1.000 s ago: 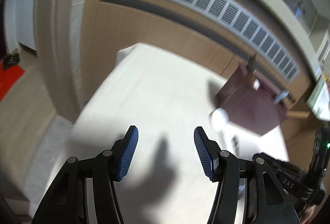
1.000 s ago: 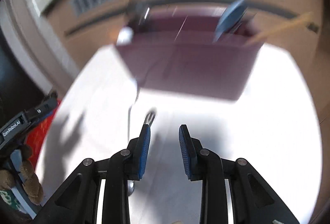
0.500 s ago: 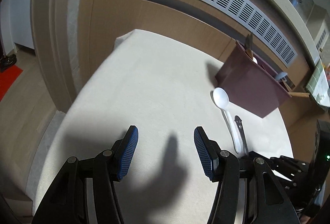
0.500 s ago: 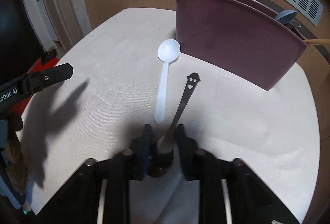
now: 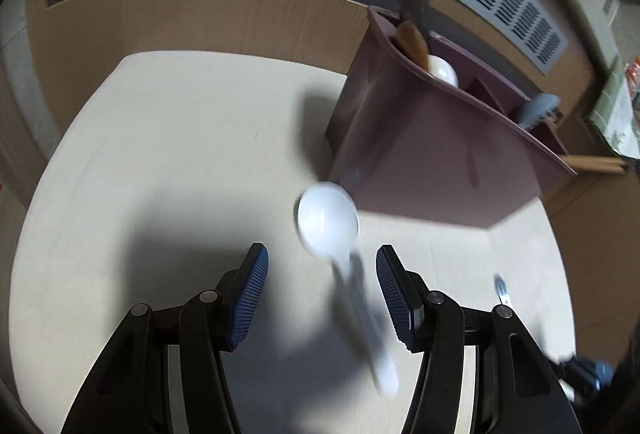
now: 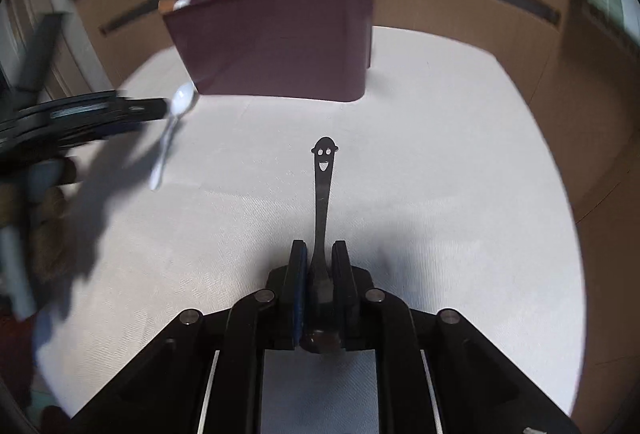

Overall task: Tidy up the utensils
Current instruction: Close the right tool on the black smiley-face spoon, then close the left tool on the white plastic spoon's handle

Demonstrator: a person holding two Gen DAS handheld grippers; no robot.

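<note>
Spoons outside the maroon caddy number two. One white plastic spoon lies on the table just before the caddy, between the wide-apart jaws of the left gripper, untouched. One dark smiley-handled spoon is clamped in the right gripper.

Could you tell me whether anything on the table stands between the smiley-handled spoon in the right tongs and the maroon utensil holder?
Nothing visible does: bare tablecloth lies between the smiley-handled spoon and the maroon utensil holder.
</note>
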